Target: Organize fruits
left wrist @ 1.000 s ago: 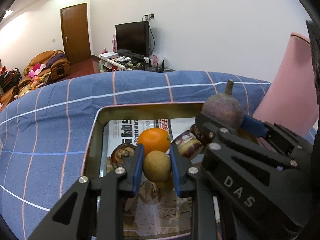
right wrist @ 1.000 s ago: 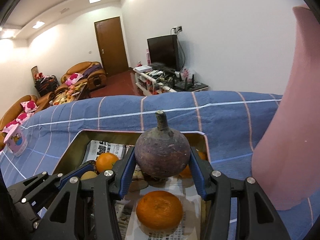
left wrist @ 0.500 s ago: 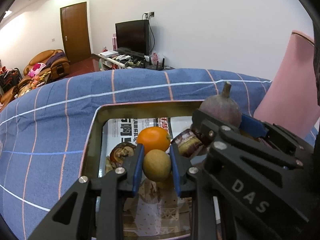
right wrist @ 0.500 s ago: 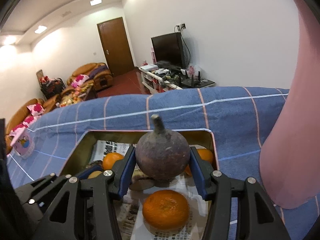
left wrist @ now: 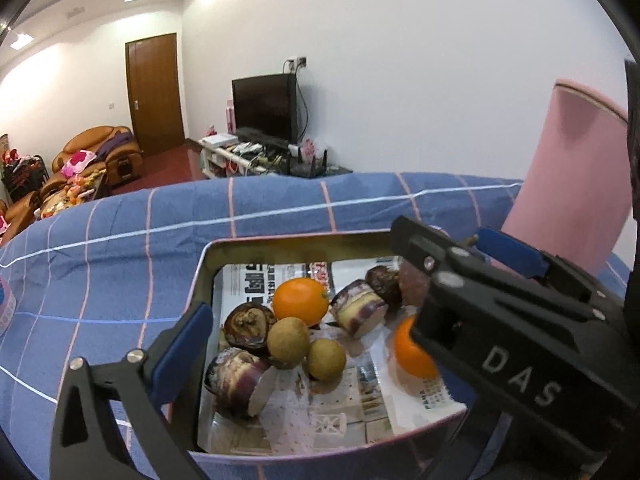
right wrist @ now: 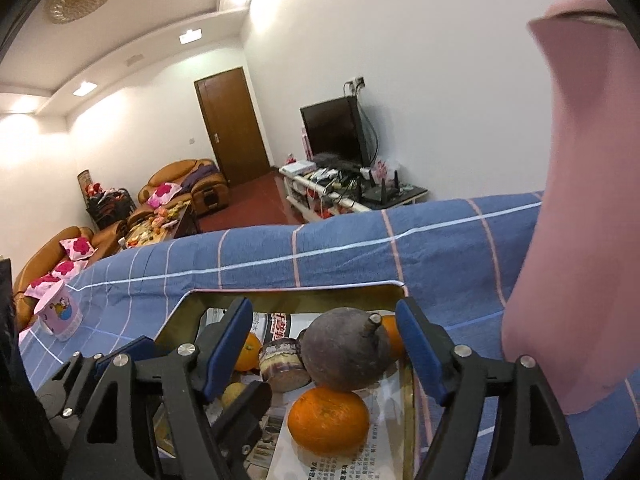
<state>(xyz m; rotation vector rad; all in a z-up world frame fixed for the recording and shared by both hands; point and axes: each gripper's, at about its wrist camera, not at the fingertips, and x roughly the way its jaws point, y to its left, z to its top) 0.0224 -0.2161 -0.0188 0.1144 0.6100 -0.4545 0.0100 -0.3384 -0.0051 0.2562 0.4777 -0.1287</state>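
Newspaper-lined rectangular metal tin (left wrist: 202, 280) holding oranges, small brown longans (left wrist: 287, 342), dark purple mangosteen (right wrist: 345, 354) — partly hidden; left gripper (left wrist: 304, 364) and right gripper (right wrist: 324, 350) both opening, empty.

We note a blue checked cloth (left wrist: 280, 208) across the middle of both views. A pink chair back (right wrist: 580, 200) fills the right edge. At centre, against the white wall, a dark television (left wrist: 264, 108) stands on a low cluttered stand (right wrist: 340, 188). A brown door (left wrist: 154, 92) sits upper left of centre. Tan sofas with pink flowered cushions (right wrist: 164, 192) occupy the left. A pink printed cup (right wrist: 58, 316) rests on the cloth at lower left. Ceiling lights (right wrist: 190, 36) glow at top left.
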